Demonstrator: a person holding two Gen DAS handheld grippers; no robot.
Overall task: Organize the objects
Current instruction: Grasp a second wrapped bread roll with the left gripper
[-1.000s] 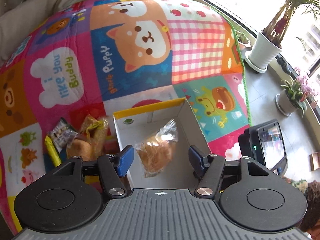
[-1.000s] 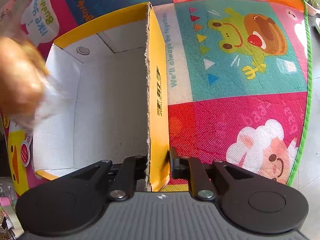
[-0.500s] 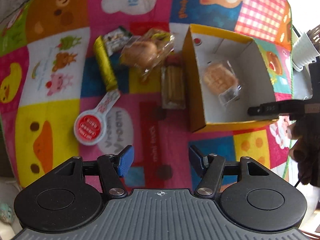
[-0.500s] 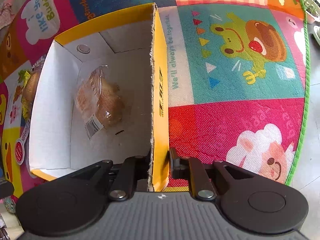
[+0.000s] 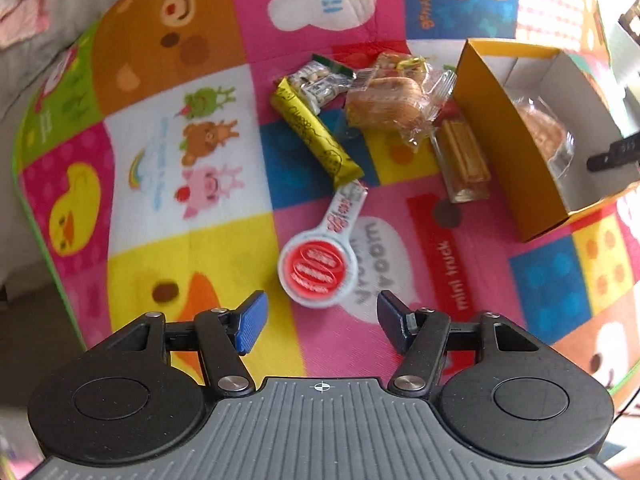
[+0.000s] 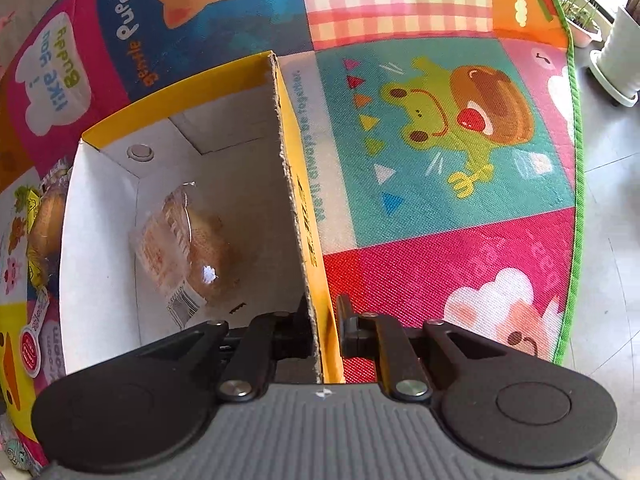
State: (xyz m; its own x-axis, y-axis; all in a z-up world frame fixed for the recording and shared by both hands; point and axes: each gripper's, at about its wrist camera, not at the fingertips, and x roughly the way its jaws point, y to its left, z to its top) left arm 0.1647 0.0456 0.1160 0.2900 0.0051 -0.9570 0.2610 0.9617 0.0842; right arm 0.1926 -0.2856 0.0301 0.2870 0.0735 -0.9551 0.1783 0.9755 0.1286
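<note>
A yellow cardboard box [image 5: 496, 136] [image 6: 304, 208] with a white inside stands on the play mat. A wrapped bun [image 6: 188, 240] [image 5: 544, 136] lies inside it. My right gripper [image 6: 323, 320] is shut on the box's right wall. My left gripper [image 5: 319, 320] is open and empty, above the mat just short of a round red-and-white snack pack [image 5: 320, 268]. Beyond it lie a yellow bar [image 5: 316, 140], a wrapped bread [image 5: 388, 104], a small dark packet [image 5: 320, 80] and a clear pack of sticks [image 5: 464, 160].
The colourful cartoon play mat [image 5: 192, 152] covers the floor. Its green edge [image 6: 576, 184] meets grey floor at the right, with a white plant pot [image 6: 620, 60] beyond. Grey fabric [image 5: 32, 40] lies past the mat's left edge.
My left gripper let the bun drop into the box, then pulled back left and now hangs over the loose snacks, closer to the round pack. The right gripper stays on the box wall.
</note>
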